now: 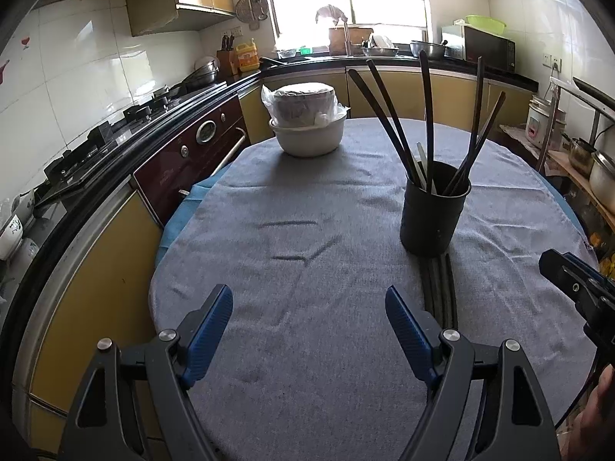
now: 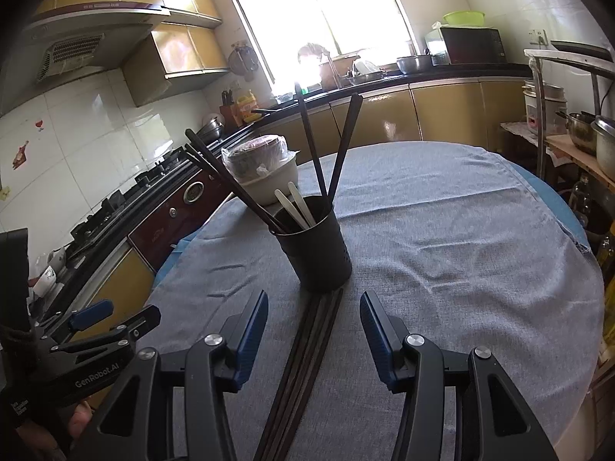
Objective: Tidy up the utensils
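Basically, a round table [image 1: 307, 207] under a grey cloth filled both views, with a white bowl [image 1: 307, 136] holding a bagged container at the far side and a black holder [image 2: 317, 249] nearer, already stocked with dark chopsticks [image 1: 426, 115] and two pale utensils [image 2: 294, 203]. A loose bundle of chopsticks [image 2: 303, 361] lay flat on the cloth, its far end touching the holder's base. Judged step: pickup of that bundle had not begun. The right gripper [image 2: 313, 340] hung over it with jaws released, pads either side and clear of the sticks; the next move likely called for lowering, clenching, then tipping the sticks upright into the holder. The left gripper [image 1: 307, 330] was spread wide over bare cloth, empty. Only the right view showed the bundle's full length and the pale utensils clearly; the left view showed just its far part [image 1: 442, 292] and the bowl unobstructed.
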A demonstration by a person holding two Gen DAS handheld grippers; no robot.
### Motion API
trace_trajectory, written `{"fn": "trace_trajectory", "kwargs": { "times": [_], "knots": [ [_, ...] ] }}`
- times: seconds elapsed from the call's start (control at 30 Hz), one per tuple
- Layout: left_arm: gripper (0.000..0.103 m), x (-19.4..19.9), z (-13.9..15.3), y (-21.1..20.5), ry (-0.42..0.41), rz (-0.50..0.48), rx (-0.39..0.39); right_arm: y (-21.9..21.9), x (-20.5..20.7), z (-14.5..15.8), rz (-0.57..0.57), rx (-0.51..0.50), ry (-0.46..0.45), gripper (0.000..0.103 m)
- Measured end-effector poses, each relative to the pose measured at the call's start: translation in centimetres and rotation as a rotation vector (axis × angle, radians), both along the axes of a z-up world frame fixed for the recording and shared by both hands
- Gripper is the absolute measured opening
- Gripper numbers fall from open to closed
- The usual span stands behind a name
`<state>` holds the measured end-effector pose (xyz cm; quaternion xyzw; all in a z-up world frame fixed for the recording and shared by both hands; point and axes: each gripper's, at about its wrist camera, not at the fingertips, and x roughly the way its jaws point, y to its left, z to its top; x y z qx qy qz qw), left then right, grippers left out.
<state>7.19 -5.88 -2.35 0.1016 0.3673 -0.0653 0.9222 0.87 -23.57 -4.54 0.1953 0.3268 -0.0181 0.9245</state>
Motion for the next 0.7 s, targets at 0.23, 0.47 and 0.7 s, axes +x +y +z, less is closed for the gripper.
{"fn": "trace_trajectory", "kwargs": {
  "times": [0.23,0.47,0.7],
  "knots": [
    [0.082,0.0,-0.3,-0.1,0.011,-0.006,-0.003,-0.2,0.1,-0.5,-0.006,0.012,0.019,0.053],
    [0.082,0.1,-0.7,-0.2,0.024,-0.009,-0.002,-0.4,0.2,-0.8,-0.012,0.019,0.027,0.053],
    [0.082,0.3,-1.0,-0.4,0.032,-0.012,0.001,-0.7,0.4,-1.3,-0.019,0.031,0.039,0.053]
  ]
}}
